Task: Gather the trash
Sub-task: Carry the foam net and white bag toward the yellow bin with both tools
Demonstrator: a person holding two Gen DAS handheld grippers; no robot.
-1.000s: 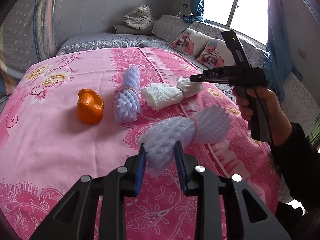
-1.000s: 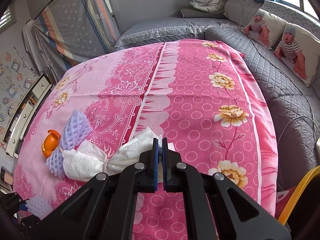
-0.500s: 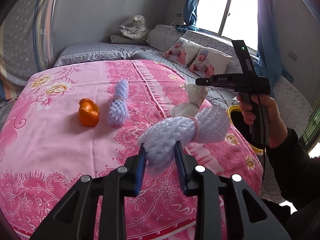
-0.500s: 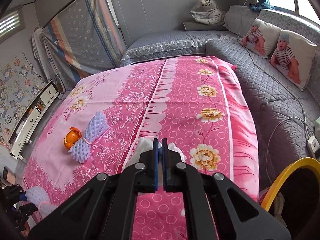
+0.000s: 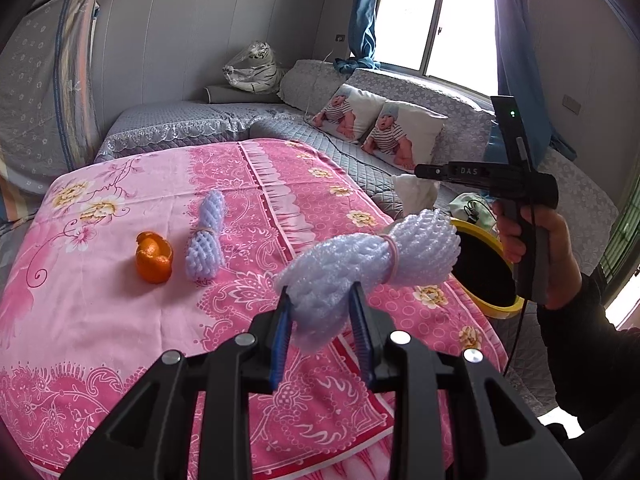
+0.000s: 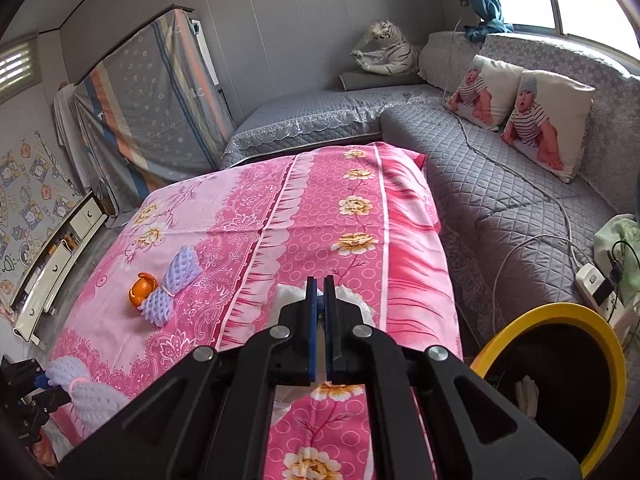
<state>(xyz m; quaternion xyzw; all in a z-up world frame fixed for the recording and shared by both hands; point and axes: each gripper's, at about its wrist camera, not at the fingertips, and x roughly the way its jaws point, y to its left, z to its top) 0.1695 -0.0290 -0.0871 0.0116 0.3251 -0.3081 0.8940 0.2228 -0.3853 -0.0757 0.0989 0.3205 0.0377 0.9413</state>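
My left gripper [image 5: 322,320] is shut on a lavender foam net bundle [image 5: 372,256] tied with a pink band and holds it above the pink table's right edge. My right gripper [image 6: 320,304] is shut on a white tissue wad [image 6: 288,294]; in the left wrist view it [image 5: 418,171] holds the wad [image 5: 414,192] in the air beyond the table, near the yellow-rimmed bin [image 5: 484,268]. The bin [image 6: 560,376] stands on the floor to the right of the table. A second foam net [image 5: 204,240] and an orange peel [image 5: 154,258] lie on the table.
The pink flowered tablecloth [image 5: 100,320] covers the table. A grey quilted sofa [image 6: 500,184] with baby-print cushions [image 6: 548,120] runs behind and to the right. A power strip with cables [image 6: 592,280] lies near the bin.
My right gripper has lifted the tissue wad off the table and carried it right, toward the bin. My left gripper has risen with the foam net and drawn back.
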